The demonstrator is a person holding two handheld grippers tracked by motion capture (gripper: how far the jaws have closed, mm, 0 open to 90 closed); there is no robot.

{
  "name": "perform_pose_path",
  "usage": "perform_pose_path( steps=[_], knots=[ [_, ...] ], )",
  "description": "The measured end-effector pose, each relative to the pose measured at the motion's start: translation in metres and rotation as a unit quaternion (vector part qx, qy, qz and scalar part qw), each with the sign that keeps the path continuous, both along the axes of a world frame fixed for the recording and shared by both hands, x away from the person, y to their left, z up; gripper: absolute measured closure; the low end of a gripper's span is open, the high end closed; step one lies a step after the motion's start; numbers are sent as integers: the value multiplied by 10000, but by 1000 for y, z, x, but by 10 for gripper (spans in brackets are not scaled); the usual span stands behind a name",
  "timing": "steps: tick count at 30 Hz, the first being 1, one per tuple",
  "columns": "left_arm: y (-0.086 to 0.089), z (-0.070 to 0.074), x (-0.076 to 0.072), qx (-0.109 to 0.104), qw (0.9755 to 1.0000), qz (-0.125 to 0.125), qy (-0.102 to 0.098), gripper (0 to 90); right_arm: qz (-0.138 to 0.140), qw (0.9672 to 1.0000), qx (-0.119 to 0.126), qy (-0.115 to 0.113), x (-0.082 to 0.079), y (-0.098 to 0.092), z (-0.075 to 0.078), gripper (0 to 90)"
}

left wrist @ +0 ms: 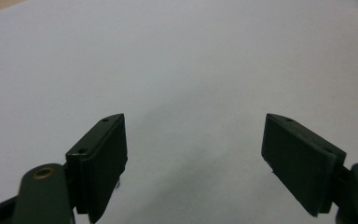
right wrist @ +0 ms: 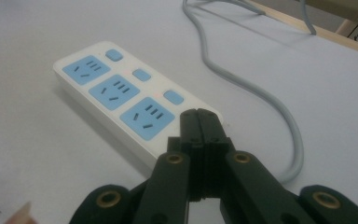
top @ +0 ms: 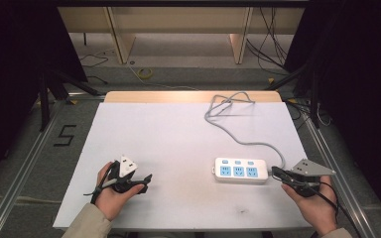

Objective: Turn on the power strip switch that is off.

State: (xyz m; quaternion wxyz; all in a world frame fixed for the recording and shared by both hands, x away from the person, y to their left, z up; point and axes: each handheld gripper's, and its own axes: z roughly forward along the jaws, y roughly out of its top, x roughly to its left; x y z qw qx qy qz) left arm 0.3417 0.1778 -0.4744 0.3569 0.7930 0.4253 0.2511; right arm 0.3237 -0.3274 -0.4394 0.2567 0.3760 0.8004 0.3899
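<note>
My right hand-held gripper (right wrist: 200, 116) has its jaws pressed together with nothing between them, its tip just at the near end of the white power strip (right wrist: 121, 98), right by the closest blue socket; I cannot tell whether it touches. The power strip (top: 241, 170) lies flat on the right part of the white bench (top: 178, 134), its three blue sockets and three small switches facing up, and its grey cable (top: 233, 124) runs off toward the far edge in loose loops. My left hand-held gripper (left wrist: 193, 149) has its jaws spread wide over bare bench, well apart from the strip, near the left front edge (top: 129, 179).
</note>
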Motion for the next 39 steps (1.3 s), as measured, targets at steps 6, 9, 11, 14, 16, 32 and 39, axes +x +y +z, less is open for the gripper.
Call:
perform_pose_path(
  steps=[6, 9, 11, 14, 16, 32, 39],
  knots=[
    [0, 0, 1, -6, 10000, 8, 13, 226, 51, 9999, -41, 105, 3, 2, 5, 900],
    [0, -1, 1, 13, 10000, 4, 11, 227, 104, 9998, -54, 181, 5, 3, 6, 900],
    [0, 0, 1, 5, 10000, 12, 7, 226, 137, 9996, -67, 221, 7, 5, 8, 900],
    [0, -1, 1, 9, 10000, 6, 14, 227, 161, 9994, -55, 296, 8, 7, 11, 900],
    [0, -1, 1, 11, 10000, 7, 19, 227, 189, 9992, -63, 347, 9, 8, 13, 900],
    [-1, -1, 1, 19, 10000, 4, -7, 230, 246, 9968, -226, 724, 19, 12, 19, 900],
    [-1, -1, 1, 24, 10000, 6, 9, 231, 314, 9945, -331, 942, 22, 13, 19, 900]
  ],
)
